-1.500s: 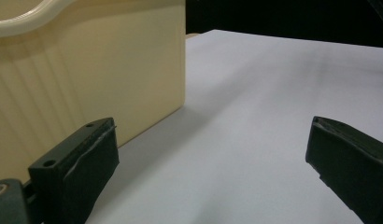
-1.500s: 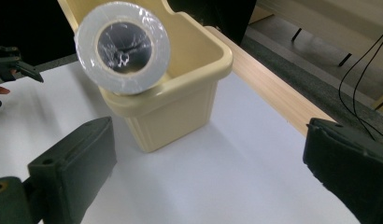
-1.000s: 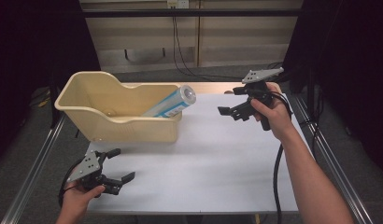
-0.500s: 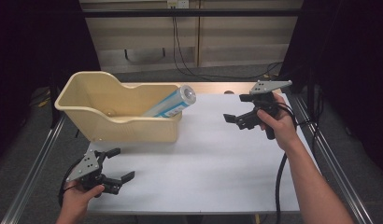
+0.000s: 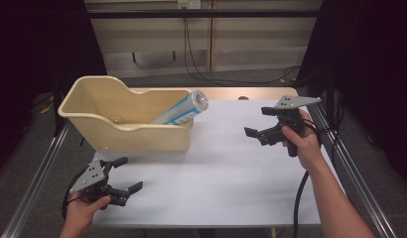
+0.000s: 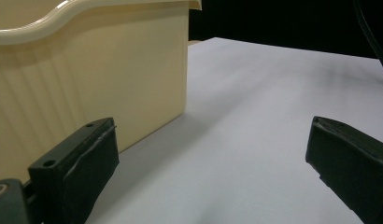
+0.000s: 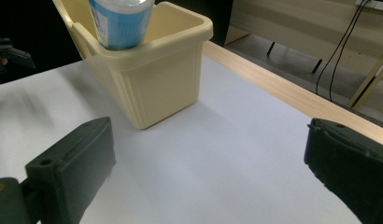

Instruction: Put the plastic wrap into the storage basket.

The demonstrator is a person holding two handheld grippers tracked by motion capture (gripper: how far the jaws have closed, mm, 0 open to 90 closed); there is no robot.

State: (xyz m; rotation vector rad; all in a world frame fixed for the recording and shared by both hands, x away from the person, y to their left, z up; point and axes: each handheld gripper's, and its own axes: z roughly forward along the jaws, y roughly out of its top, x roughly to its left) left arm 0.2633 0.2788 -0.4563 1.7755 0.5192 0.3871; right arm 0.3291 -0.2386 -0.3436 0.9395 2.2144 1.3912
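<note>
Since earlier, we note the right tool [image 5: 265,134] drawing away from the bin [image 5: 123,130], jaws wide and empty; the left tool [image 5: 123,179] likewise open; the leaning canister [image 5: 182,108] could roll out if the bin is knocked.

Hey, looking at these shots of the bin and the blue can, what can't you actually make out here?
- The blue can: its lower end is hidden in the high view by the front wall of the bin; in the right gripper view its top is cut off by the upper edge.
- The can's label print: too small in the high view, blurred in the right gripper view.
- The bin's inside: hidden by its own wall in the left gripper view.
</note>
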